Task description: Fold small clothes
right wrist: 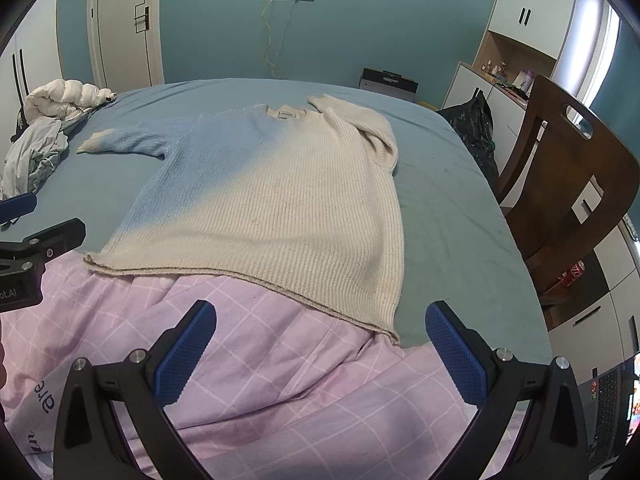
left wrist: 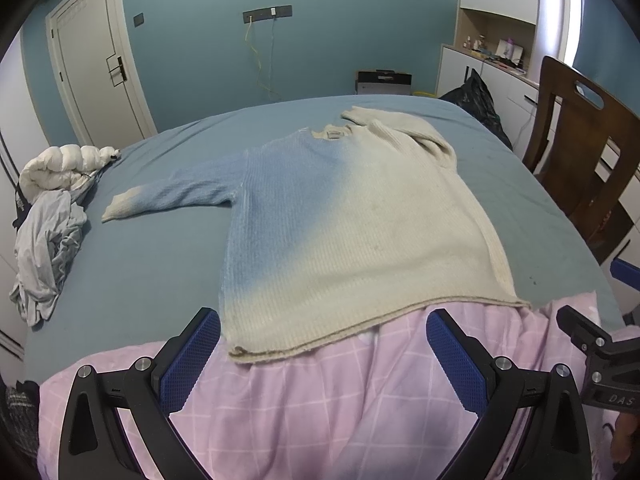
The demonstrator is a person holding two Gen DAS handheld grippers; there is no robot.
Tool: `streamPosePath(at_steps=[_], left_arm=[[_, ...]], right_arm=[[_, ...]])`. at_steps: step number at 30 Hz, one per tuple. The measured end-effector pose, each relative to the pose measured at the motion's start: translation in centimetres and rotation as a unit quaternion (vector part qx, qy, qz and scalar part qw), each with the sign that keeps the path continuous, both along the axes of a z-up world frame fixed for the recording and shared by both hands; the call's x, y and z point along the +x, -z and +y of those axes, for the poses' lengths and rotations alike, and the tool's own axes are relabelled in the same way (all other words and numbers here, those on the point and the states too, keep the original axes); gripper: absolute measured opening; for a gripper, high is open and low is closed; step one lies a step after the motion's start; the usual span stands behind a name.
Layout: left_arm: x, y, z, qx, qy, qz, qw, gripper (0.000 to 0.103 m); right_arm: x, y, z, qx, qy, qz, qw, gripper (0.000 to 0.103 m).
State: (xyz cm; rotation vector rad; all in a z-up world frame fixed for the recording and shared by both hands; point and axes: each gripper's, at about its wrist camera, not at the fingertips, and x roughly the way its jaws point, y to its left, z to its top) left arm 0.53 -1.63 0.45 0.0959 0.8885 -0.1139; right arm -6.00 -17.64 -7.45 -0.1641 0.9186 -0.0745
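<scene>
Ribbed knit, fading from pale blue to cream, makes up the sweater (left wrist: pixel 352 216) (right wrist: pixel 280 192) that is spread flat across the middle of the bed (left wrist: pixel 160 264) (right wrist: pixel 452 216). Its hem is laid along the near edge, overlapping a pink checked quilt (left wrist: pixel 340 408) (right wrist: pixel 304 380) bunched there. The blue sleeve is stretched out toward the left edge, while the cream sleeve is folded back over the shoulder near the far right corner. The neckline is turned toward the far edge.

The left gripper (left wrist: pixel 323 356) is held above the quilt, just short of the hem's left end; its fingers are spread wide and nothing is held. The right gripper (right wrist: pixel 321 350) is likewise held over the quilt, near the hem's right corner, with its fingers wide apart and empty.

A white puffer jacket (left wrist: pixel 60 168) (right wrist: pixel 64 96) and a crumpled grey garment (left wrist: pixel 44 248) (right wrist: pixel 32 156) are piled at the far left corner. A wooden chair (left wrist: pixel 580 144) (right wrist: pixel 560 184) is seen beside the right edge.
</scene>
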Motion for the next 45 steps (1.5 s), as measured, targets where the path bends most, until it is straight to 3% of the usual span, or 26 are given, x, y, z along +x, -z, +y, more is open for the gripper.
streamPosePath(at_steps=[8,13,33,45], left_arm=[[-0.1,0.1,-0.1,-0.002,0.002,0.001,1.0000,0.103],[-0.1,0.0,-0.4,0.000,0.003,0.000,1.0000,0.103],[0.0,0.0,-0.4,-0.006,0.008,-0.008,0.9999,0.103],[3.6,2.5,-0.4,0.013,0.014,0.017,0.9997,0.103]], right_arm=[[0.0,0.0,0.0,0.005,0.002,0.001,1.000,0.102],[0.0,0.0,-0.2,0.038,0.003,-0.007,0.999,0.102],[-0.1,0.1,-0.9,0.051,0.011,-0.034,0.998,0.102],[1.6,1.1,-2.7,0.081,0.034,0.001,0.996,0.102]])
